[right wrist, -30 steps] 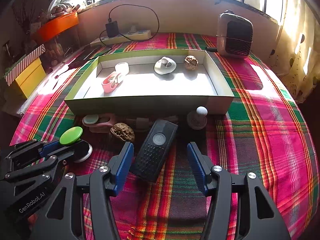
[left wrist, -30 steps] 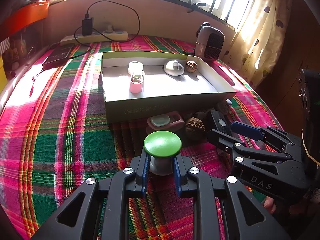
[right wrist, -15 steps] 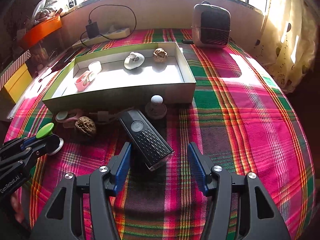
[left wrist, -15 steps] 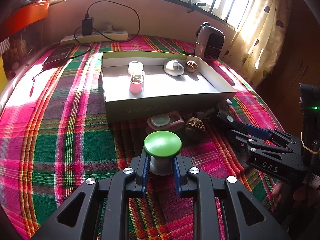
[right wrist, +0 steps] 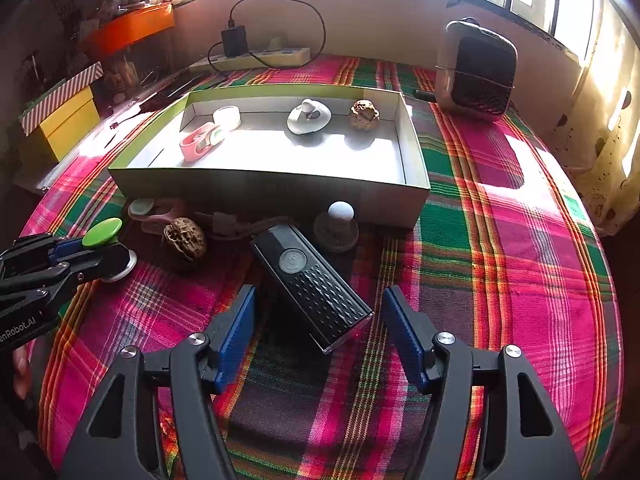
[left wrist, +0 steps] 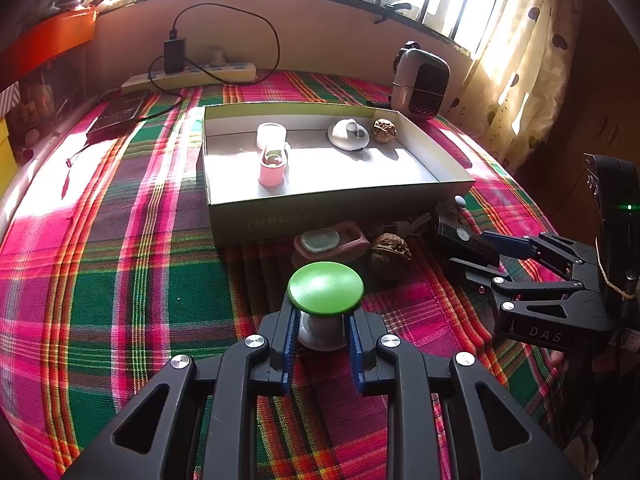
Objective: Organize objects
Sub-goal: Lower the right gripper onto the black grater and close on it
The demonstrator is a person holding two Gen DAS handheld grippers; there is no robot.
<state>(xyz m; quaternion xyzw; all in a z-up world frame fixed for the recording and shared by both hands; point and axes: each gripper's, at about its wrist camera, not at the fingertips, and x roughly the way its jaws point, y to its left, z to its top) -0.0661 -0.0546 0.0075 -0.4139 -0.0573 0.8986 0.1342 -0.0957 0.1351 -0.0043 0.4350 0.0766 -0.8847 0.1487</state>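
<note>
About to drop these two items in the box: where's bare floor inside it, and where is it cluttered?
Inside the shallow cardboard box, the near half and right end are bare, in front of the white saucer-shaped piece and wrinkled brown walnut. The far-left corner is crowded: pink holder, white ring. Outside, the strip along the front wall is cluttered.
</note>
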